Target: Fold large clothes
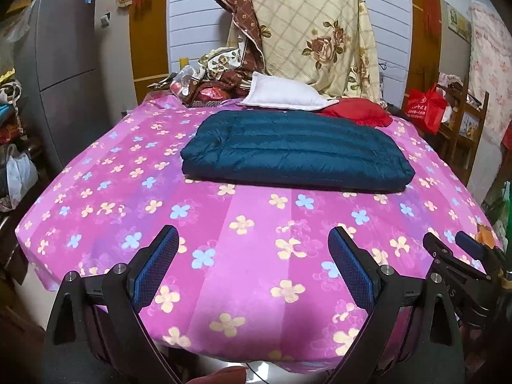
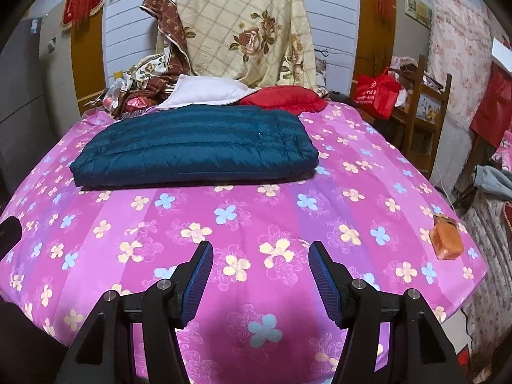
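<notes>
Dark teal puffer jacket lies folded into a flat rectangle on the bed, toward the far half of the pink flower-print sheet, quilted ribs running side to side. In right wrist view the same jacket sits left of centre, its near edge a thick folded stack.

Left gripper hangs over the near end of the bed w/ jaws spread wide, nothing between them; blue ribbed pads angled outward. It's well short of the jacket, not touching it. Right gripper also spread open and empty, low over the sheet near the bed's front edge, apart from the jacket. In left view the right gripper shows at the right edge, beside the left one.

Behind the jacket: white pillow just touching/overlapping its far edge, and a red garment next to the pillow on the right. A cream floral quilt hangs upright at the head of the bed. Orange packet lies on the sheet near the right edge, well apart from the jacket. Red bag sits off the bed by a wooden rack. Grey fridge stands left of the bed
</notes>
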The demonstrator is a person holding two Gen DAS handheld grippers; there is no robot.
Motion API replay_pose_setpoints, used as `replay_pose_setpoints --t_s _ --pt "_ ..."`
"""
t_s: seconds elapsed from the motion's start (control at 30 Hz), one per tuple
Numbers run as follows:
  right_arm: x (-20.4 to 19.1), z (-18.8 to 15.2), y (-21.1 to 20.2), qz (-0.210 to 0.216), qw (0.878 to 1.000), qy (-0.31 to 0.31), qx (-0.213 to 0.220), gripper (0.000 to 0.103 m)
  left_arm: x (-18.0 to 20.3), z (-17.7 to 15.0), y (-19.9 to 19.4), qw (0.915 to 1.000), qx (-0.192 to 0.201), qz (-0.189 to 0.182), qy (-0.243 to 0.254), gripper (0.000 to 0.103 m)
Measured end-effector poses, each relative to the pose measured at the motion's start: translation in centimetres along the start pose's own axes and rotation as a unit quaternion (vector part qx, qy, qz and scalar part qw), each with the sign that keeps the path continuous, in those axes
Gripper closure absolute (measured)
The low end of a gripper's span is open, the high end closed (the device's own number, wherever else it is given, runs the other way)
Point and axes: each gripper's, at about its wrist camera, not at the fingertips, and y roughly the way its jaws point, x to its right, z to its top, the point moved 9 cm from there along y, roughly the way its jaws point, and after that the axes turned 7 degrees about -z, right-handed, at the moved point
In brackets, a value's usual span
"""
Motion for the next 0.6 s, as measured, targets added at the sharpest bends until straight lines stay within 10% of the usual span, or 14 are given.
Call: replay_pose_setpoints --t_s 0.6 --pt "-0.75 -0.42 0.11 -0.002 1.000 -0.017 -0.003 0.043 0.20 -0.64 0.86 0.9998 -0.016 -0.007 -0.001 0.009"
